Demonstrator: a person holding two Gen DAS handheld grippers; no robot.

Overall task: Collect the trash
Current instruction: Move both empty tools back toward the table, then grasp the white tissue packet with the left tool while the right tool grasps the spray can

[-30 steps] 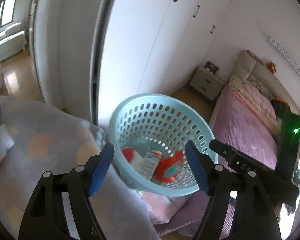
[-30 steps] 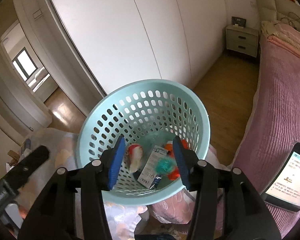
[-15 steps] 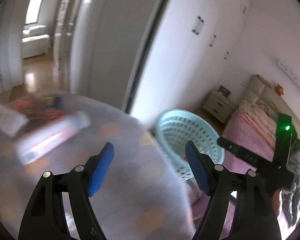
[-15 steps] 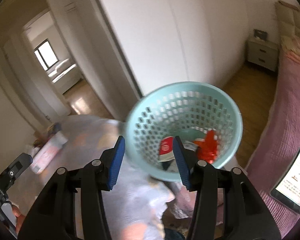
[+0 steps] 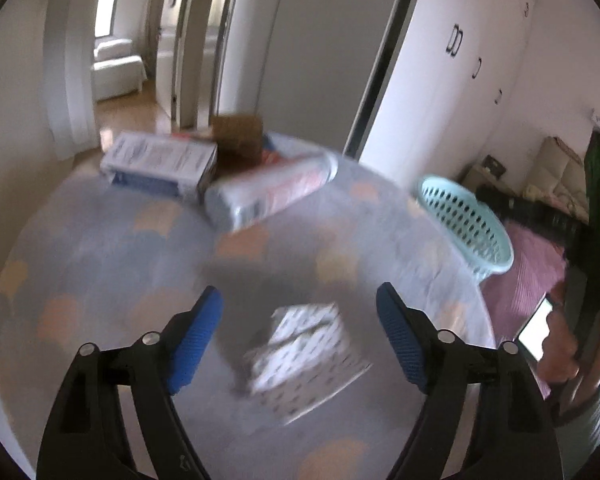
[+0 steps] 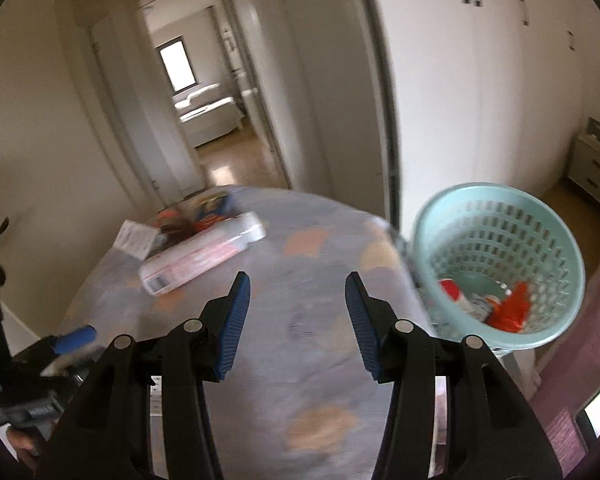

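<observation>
My left gripper (image 5: 300, 340) is open and empty above the table, right over a crumpled white dotted wrapper (image 5: 304, 352). A long pink-and-white pack (image 5: 268, 192) and a white box (image 5: 160, 162) lie at the table's far side. The mint basket (image 5: 466, 220) stands off the table's right edge. My right gripper (image 6: 296, 320) is open and empty over the table's middle. The basket (image 6: 496, 264) is to its right and holds red and white trash (image 6: 508, 312). The pink-and-white pack (image 6: 204, 256) lies far left. Both views are blurred.
The round table (image 5: 100, 248) has a grey cloth with orange spots. A brown box (image 5: 238, 140) and coloured packets (image 6: 204, 212) sit at its far edge. A doorway (image 6: 204, 92) opens behind. A pink bed (image 5: 536, 276) and a lit tablet (image 5: 538, 330) are at right.
Both grippers have swung left from the basket to over the table. The basket has shifted to the right in both views. The dotted wrapper has come into view under my left gripper.
</observation>
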